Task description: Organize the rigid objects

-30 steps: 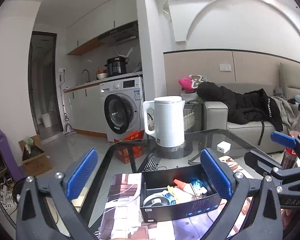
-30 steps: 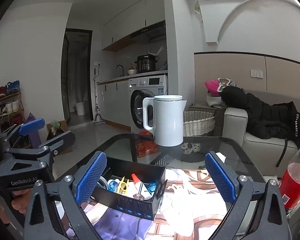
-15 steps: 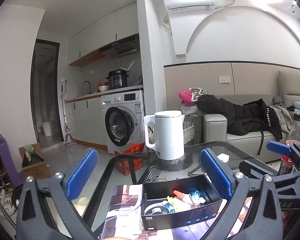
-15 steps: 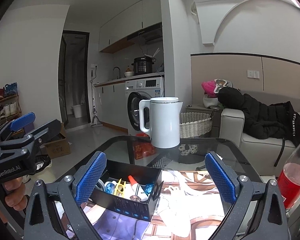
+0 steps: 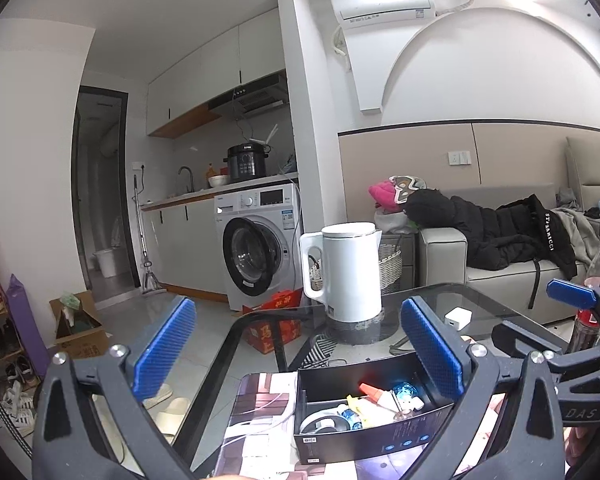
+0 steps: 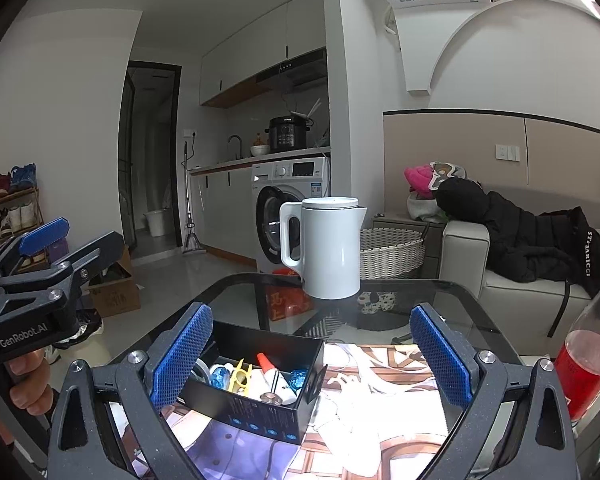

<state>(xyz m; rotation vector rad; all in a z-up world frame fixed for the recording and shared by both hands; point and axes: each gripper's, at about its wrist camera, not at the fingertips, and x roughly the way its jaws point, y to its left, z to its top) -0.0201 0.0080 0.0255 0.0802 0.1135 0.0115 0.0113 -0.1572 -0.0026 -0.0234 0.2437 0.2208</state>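
A black open box [image 5: 376, 428] sits on a printed mat on the glass table; it also shows in the right wrist view [image 6: 256, 400]. Inside lie several small items: a red-tipped tube [image 6: 274, 372], a yellow clip [image 6: 239, 376], blue pieces and a tape roll [image 5: 320, 424]. My left gripper [image 5: 296, 348] is open and empty, raised above the box. My right gripper [image 6: 310, 354] is open and empty, held above the box and mat. Each gripper shows at the edge of the other's view.
A white kettle [image 5: 352, 270] stands on a grey base at the table's far side. A white charger cube [image 5: 458, 317] lies right of it. A bottle of red drink [image 6: 588, 360] stands at the table's right edge. Sofa, wicker basket and washing machine lie beyond.
Both grippers have risen and tilted upward, away from the table; the box and kettle sit lower in both views. Both stay open and empty.
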